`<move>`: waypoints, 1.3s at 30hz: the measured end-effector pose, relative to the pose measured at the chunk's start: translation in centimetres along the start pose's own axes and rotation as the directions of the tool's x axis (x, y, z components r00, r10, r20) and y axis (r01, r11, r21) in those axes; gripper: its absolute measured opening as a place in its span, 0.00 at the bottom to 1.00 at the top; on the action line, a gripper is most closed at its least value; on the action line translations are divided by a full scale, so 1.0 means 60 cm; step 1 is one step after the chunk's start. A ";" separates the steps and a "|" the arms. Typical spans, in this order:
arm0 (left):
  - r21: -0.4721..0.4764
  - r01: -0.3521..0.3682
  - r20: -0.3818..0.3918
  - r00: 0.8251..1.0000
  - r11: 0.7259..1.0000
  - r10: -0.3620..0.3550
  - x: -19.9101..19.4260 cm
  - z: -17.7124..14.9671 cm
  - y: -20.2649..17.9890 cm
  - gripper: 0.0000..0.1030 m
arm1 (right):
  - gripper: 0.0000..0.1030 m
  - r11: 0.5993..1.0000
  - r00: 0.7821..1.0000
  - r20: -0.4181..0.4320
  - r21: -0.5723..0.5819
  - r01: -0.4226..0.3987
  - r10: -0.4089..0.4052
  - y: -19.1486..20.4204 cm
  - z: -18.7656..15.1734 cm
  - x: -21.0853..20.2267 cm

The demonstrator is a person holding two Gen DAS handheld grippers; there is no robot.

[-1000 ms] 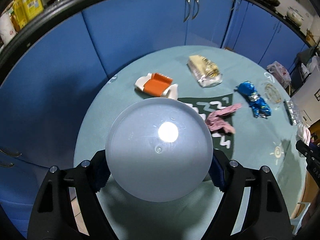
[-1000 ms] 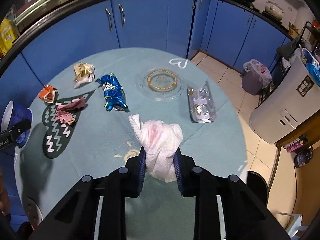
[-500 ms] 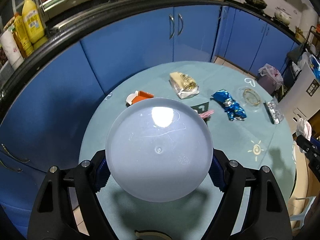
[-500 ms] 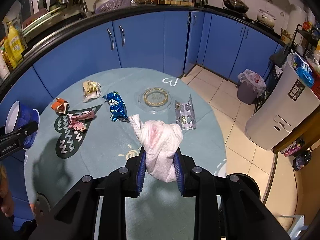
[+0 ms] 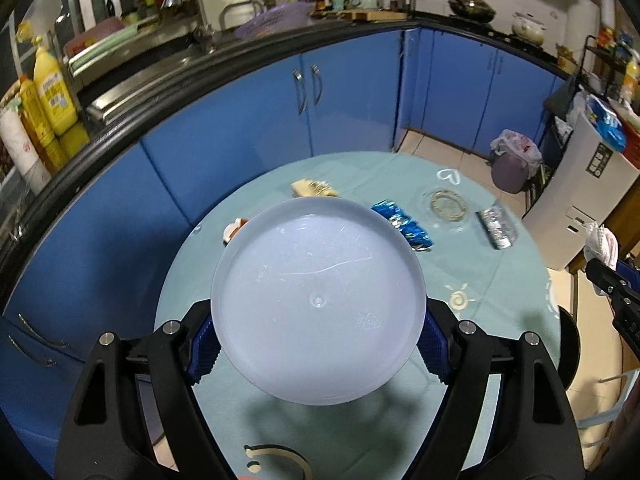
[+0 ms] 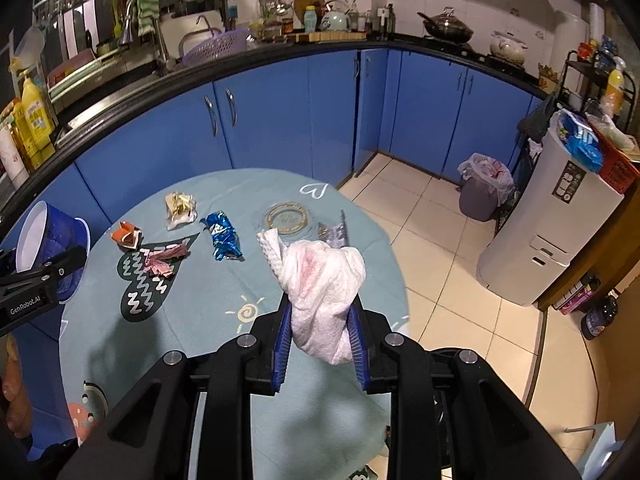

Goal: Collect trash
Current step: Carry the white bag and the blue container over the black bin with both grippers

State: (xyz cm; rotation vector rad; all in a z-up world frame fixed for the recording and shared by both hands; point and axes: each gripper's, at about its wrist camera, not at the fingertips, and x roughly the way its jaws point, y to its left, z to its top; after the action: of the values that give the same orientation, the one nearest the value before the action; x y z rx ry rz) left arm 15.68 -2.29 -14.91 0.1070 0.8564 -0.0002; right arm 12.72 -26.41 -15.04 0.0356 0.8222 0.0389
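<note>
My left gripper [image 5: 316,344] is shut on a blue plastic bucket [image 5: 318,300]; its pale round bottom fills the left wrist view, and it also shows at the left of the right wrist view [image 6: 52,248]. My right gripper [image 6: 320,332] is shut on a crumpled white tissue with pink stains [image 6: 322,280], held high above the round table [image 6: 200,320]. On the table lie a blue foil wrapper [image 6: 224,236], a gold wrapper [image 6: 180,210], an orange carton piece [image 6: 128,236], pink paper scraps [image 6: 162,262] and a blister pack [image 5: 496,226].
A clear glass dish with a gold rim [image 6: 288,218] sits on the far side of the table. Blue cabinets [image 6: 280,120] curve behind it. A lined grey waste bin [image 6: 482,188] and a white appliance [image 6: 548,220] stand on the tiled floor to the right.
Both grippers have risen well above the table, so the table looks smaller and more kitchen shows. The grips on bucket and tissue are unchanged.
</note>
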 end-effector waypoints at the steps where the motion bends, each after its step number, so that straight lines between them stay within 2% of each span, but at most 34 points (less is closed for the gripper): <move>1: 0.005 0.004 0.004 1.000 1.000 -0.004 -0.003 0.001 -0.007 0.77 | 0.25 1.000 1.000 0.006 0.005 0.003 -0.003 -0.005 -0.001 -0.005; 10: 0.104 0.036 0.043 0.998 0.994 -0.040 -0.045 0.011 -0.097 0.77 | 0.25 0.996 0.998 0.049 0.085 0.032 -0.036 -0.082 -0.020 -0.052; 19: 0.211 0.084 0.053 0.994 0.974 -0.098 -0.067 0.017 -0.209 0.77 | 0.25 0.984 0.993 0.078 0.166 0.072 -0.085 -0.166 -0.047 -0.091; 31: 0.326 0.141 0.043 0.986 0.935 -0.164 -0.085 0.016 -0.335 0.77 | 0.25 0.965 0.987 0.087 0.238 0.112 -0.136 -0.247 -0.079 -0.120; 39: 0.403 0.181 0.026 0.978 0.897 -0.209 -0.091 0.009 -0.419 0.77 | 0.25 0.948 0.984 0.070 0.289 0.135 -0.161 -0.300 -0.101 -0.125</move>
State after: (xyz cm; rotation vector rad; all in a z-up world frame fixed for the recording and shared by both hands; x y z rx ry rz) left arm 11.44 -27.56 -12.80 0.4022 0.7854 -0.3684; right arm 3.58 -44.63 -14.51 0.2447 0.7304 -0.2221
